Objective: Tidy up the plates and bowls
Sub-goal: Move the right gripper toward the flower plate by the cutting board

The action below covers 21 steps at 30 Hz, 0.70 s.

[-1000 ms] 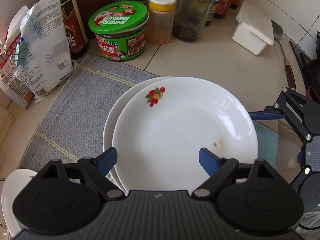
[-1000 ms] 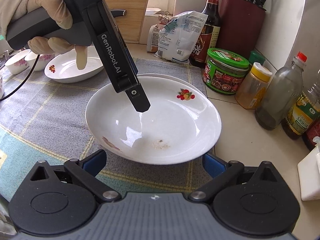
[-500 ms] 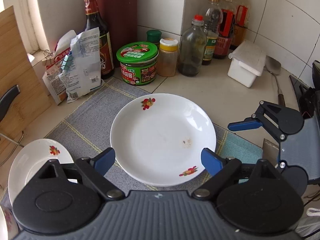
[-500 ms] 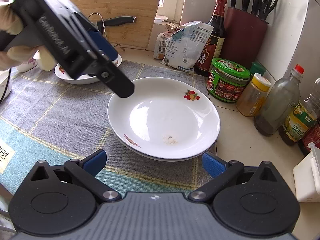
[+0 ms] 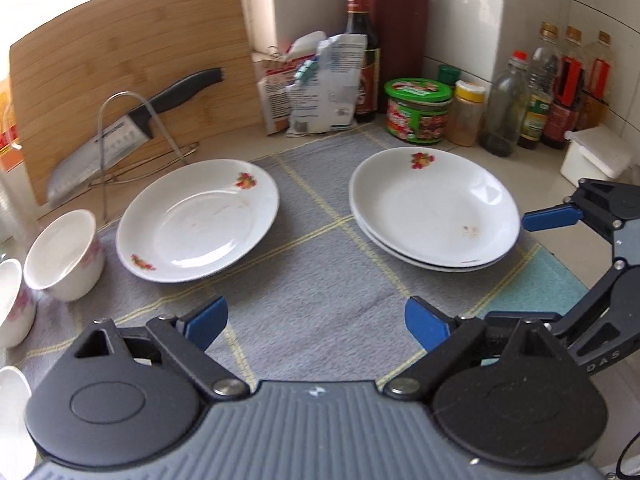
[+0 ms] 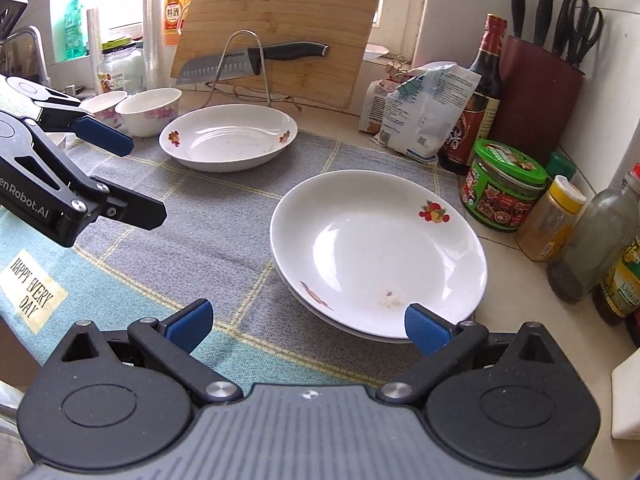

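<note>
The stack of 2 white fruit-print plates sits on the grey woven mat; a 3rd matching plate lies apart, leftward. Both the left hand-held gripper and right hand-held gripper hang spread, empty. Best to pinch the lone plate's near rim, lift level, and lower it centred.

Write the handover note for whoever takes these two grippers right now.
Left gripper: open, empty, over the mat.
Right gripper: open, empty, at the near edge of the stack of two plates.
Done: two plates stacked on the right side of the mat.
Left: a single plate on the mat's left side, not yet on the stack. Bowls stand loose beyond it, unstacked; how many is unclear.
Likely next: move the single plate onto the stack, then nest the bowls.
</note>
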Available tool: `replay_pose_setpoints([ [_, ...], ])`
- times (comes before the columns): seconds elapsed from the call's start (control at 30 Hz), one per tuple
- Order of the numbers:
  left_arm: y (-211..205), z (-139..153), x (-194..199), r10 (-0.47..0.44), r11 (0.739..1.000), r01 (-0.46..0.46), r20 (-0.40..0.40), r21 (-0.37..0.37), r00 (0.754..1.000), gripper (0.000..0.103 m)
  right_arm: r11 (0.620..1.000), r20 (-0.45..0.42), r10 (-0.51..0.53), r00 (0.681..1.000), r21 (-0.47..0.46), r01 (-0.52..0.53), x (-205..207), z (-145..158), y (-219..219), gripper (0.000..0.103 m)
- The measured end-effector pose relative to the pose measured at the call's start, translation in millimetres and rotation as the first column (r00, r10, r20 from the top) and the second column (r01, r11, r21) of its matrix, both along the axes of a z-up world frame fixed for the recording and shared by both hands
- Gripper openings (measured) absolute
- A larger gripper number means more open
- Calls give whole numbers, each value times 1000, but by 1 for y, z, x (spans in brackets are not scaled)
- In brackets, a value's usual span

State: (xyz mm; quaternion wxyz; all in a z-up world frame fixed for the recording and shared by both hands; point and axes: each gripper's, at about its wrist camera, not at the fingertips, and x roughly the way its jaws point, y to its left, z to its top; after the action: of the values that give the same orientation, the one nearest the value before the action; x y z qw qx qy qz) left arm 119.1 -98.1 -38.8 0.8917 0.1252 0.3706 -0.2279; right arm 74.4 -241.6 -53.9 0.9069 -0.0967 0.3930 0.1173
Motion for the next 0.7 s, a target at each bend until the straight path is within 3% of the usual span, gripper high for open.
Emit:
replay_pose_setpoints([
  [0.17, 25, -8, -4, 115, 993, -116, 33, 32, 993, 95, 998, -15, 63, 998, 15, -63, 8, -3, 14, 103],
  [0.33, 44, -20, 4, 165, 986, -165, 30, 15, 986, 95, 997, -29, 73, 997, 18, -72, 21, -5, 30, 103],
  [0.7, 61, -52, 42, 157, 987, -157, -20, -21, 987, 95, 998, -48, 32, 998, -43, -34, 53, 1, 63, 103],
])
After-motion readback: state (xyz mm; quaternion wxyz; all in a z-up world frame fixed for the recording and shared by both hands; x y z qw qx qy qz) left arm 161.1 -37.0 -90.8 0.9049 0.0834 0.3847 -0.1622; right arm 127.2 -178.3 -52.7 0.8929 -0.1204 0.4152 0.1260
